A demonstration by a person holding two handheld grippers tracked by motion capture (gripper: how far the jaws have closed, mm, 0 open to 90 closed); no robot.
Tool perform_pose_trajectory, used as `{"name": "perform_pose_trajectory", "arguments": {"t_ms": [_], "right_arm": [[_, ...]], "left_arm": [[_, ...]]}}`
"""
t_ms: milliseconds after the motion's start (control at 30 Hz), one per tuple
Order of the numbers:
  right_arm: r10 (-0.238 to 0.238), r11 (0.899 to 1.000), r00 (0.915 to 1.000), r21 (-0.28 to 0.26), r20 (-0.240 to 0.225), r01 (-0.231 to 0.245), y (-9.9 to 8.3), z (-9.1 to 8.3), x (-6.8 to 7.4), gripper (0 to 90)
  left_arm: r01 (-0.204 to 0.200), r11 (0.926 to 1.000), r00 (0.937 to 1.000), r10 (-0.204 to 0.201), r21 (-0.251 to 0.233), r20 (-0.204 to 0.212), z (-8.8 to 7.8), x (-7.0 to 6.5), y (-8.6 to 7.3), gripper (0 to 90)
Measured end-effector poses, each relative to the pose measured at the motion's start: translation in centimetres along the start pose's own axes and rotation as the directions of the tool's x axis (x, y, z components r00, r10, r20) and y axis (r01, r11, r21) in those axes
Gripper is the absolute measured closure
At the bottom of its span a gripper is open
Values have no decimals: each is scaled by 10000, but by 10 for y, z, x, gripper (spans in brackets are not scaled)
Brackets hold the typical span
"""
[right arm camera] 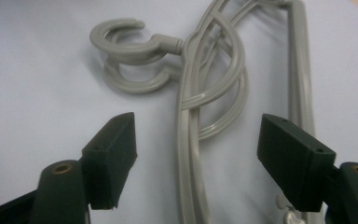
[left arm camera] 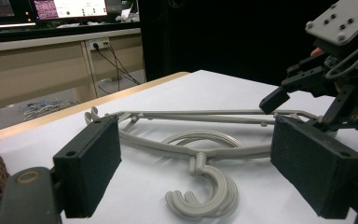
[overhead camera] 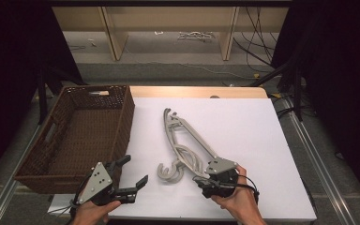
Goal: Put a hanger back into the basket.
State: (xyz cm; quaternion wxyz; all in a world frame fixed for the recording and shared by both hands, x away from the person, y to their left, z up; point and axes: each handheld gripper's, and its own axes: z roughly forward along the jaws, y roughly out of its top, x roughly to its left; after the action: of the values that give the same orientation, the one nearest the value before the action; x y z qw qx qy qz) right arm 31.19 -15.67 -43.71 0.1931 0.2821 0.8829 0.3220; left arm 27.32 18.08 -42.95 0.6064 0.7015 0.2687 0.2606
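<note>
- Grey plastic hangers point(overhead camera: 187, 145) lie stacked at frame centre, their long axis running up-left to lower-right.
- Right gripper point(overhead camera: 214, 182) straddles their lower-right end, jaws part open, gripping nothing.
- Left gripper point(overhead camera: 132, 177) waits wide open, farther off.

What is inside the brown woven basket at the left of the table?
The basket shows bare woven floor and walls in the high view; nothing lies inside. Its near wall hides the inner strip just behind it. The grey hangers lie outside, on the white sheet.

Worktop point(overhead camera: 243, 122) lit bright & even from overhead w/ soft shadows, surroundings near black, right gripper view dim w/ bluish tint, close parts slightly blurred.
</note>
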Motion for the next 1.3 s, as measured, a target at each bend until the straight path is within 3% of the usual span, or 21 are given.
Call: {"name": "perform_pose_trajectory", "arguments": {"t_ms": [267,300,333,533,1167,1300], "right_arm": [[-471,9931,9985,1060,-269,497,11,19,-1,444],[-478,9919,9989,1178,-18,476,12,20,1,452],[-577,9894,9983,1328,-93,584,14,21,2,459],[-645,9817,9977,1781,-230,676,18,28,2,546],[-659,9603,9948,2659,-774,843,17,42,-6,730],[-503,9635,9958,2588,-766,685,19,42,-7,763]], "left_arm": [[3,10000,10000,-3,3,14,0,-1,0,159],[4,10000,10000,-4,9,21,0,-1,0,159],[4,10000,10000,-4,9,21,0,-1,0,159],[-81,10000,10000,81,55,35,0,0,0,159],[-147,9999,9999,147,82,16,1,-1,0,161],[-85,9999,10000,85,81,14,1,-1,0,161]]}}
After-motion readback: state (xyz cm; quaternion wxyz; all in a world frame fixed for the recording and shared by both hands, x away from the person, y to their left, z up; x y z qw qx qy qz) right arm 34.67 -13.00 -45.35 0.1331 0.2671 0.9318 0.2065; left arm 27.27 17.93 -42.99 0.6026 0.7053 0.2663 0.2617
